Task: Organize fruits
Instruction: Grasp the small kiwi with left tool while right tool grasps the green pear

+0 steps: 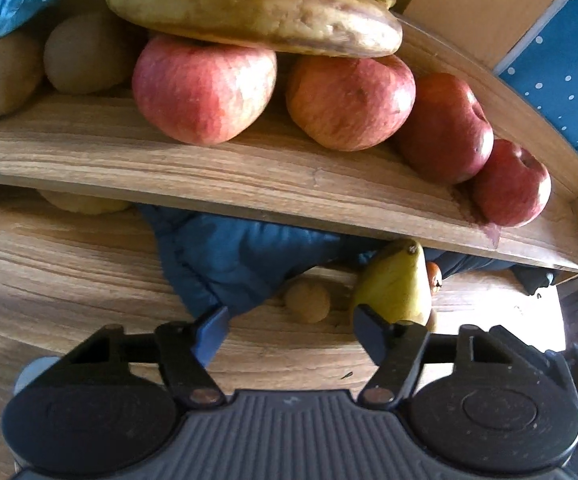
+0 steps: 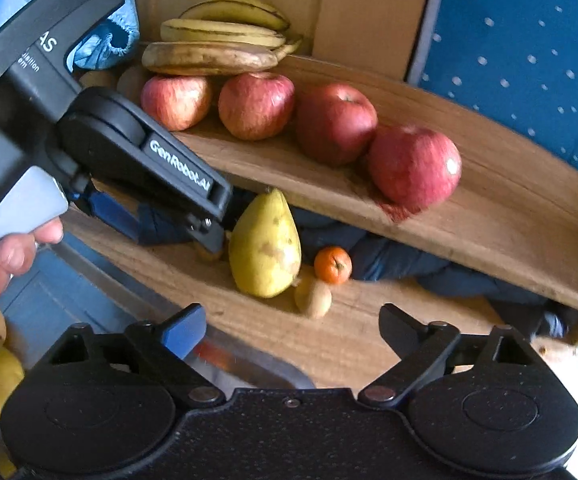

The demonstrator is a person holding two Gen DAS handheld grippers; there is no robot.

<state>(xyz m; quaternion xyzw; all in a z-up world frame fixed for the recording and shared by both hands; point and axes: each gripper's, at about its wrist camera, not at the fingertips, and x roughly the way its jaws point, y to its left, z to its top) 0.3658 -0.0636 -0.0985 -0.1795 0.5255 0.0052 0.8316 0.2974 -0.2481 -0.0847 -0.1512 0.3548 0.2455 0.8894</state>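
Your left gripper point(image 2: 209, 236) reads "GenRobot.AI" along its arm, with a partial "AS" on the body behind it. Its fingers stand wide apart and grip nothing; one tip sits just beside the pear point(image 2: 265, 244) on the lower shelf point(image 2: 349, 344). Your right gripper point(image 2: 293, 324) is likewise spread wide and holds nothing, hovering in front of that shelf.

Count four red apples point(image 2: 333, 122) in a row on the upper shelf point(image 2: 489, 216), and three bananas point(image 2: 209, 58) stacked at its far end, the lowest resting on an apple. Below lie one pear, one small orange point(image 2: 333, 265) and one kiwi point(image 2: 313, 298) near each other, with dark blue cloth point(image 1: 229, 256) behind them.
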